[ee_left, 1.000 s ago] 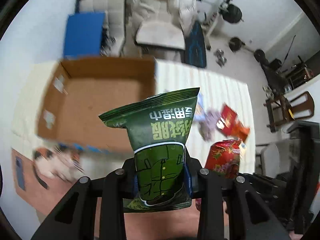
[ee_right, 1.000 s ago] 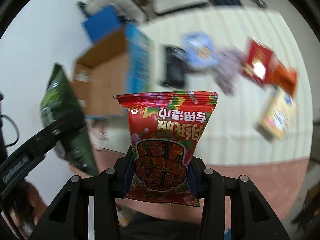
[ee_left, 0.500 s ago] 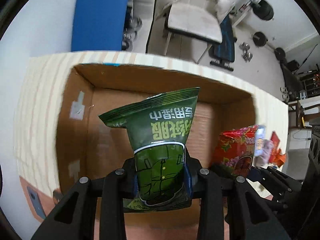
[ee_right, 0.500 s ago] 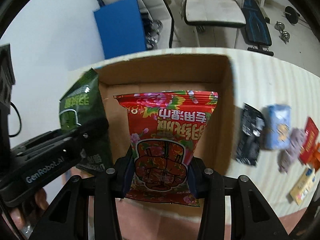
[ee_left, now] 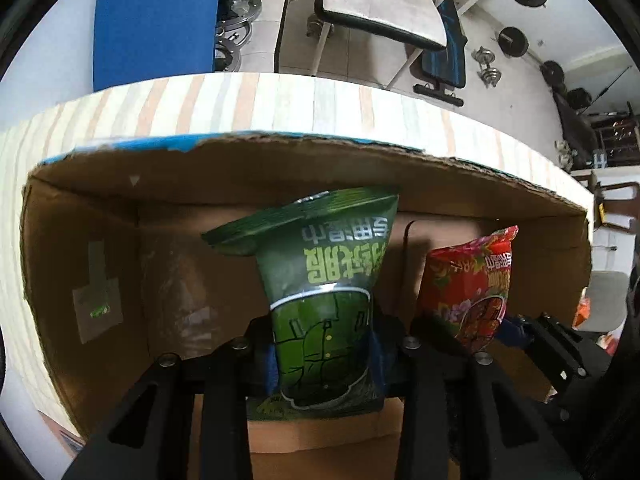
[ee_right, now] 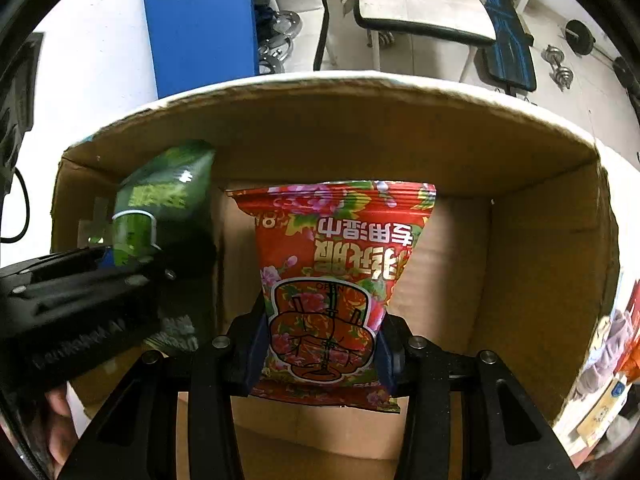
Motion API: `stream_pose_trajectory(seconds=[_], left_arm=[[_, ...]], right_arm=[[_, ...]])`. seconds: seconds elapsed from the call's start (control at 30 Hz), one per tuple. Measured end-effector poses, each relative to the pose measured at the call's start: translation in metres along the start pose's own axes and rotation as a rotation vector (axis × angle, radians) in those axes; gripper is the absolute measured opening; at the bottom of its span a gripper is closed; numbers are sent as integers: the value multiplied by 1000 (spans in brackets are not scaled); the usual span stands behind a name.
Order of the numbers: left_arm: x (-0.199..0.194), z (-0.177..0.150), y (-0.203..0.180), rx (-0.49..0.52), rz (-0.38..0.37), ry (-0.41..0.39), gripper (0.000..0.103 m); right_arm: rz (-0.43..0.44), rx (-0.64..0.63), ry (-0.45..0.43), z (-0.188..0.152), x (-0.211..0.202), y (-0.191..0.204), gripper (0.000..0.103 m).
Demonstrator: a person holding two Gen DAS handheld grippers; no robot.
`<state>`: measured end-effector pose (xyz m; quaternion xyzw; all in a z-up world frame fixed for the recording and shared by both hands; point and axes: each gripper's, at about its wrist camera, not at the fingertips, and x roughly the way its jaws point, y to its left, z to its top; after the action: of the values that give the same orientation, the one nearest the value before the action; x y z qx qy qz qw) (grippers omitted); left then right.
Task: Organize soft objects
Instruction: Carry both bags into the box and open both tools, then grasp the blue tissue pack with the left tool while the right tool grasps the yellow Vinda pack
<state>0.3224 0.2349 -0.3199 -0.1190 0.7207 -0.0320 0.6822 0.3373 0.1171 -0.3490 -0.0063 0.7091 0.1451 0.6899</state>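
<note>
Cardboard box fills both frames. Left gripper pinches green packet mid-frame; right gripper pinches red packet, both inside. Risk: packets collide on release, tipping against each other.

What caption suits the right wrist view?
Right gripper holds a red packet inside the cardboard box.

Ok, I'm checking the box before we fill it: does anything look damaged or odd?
The cardboard box's far rim is ragged and torn. Both packets, green and red, are held with their print upside down. Nothing looks spilled.
</note>
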Motion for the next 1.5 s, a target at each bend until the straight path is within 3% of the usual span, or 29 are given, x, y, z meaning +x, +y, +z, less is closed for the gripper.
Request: stream_pose_trajectory(seconds=[0.03, 0.1, 0.13, 0.17, 0.3, 0.37, 0.4, 0.5, 0.57, 0.83, 1.1, 1.3, 1.5], left_arm=[[0, 1, -1, 3, 8, 2, 33], [0, 4, -1, 8, 19, 7, 37], [-2, 3, -1, 14, 18, 8, 47], [-6, 2, -2, 19, 28, 1, 55], [-16, -4, 1, 31, 49, -34, 73], [-23, -13, 3, 29, 60, -55, 90], [-25, -16, 4, 29, 67, -64, 91], [-30, -28, 6, 19, 63, -74, 92], [-34, -39, 7, 12, 53, -84, 99], [-65, -99, 2, -9, 127, -185, 100], [-103, -156, -15, -29, 187, -285, 103], [-126, -183, -30, -56, 181, -339, 103], [-160, -197, -78, 2, 207, -455, 103]], right_arm=[[9, 2, 1, 2, 0, 1, 48], [16, 19, 5, 4, -2, 0, 60], [13, 29, 6, 4, -3, -1, 77], [10, 35, 6, 5, -4, 0, 85], [-33, 37, 13, 1, -8, 2, 85], [-51, 33, 14, -4, -11, 3, 98], [-62, 30, 12, -6, -13, 3, 103], [-96, 18, 5, -21, -21, 4, 103], [-113, 17, -7, -31, -29, 5, 103], [-128, 25, -62, -82, -67, -1, 103], [-81, 15, -129, -139, -115, -3, 103], [-39, -8, -168, -166, -142, -7, 103], [28, 16, -239, -185, -178, -29, 103]])
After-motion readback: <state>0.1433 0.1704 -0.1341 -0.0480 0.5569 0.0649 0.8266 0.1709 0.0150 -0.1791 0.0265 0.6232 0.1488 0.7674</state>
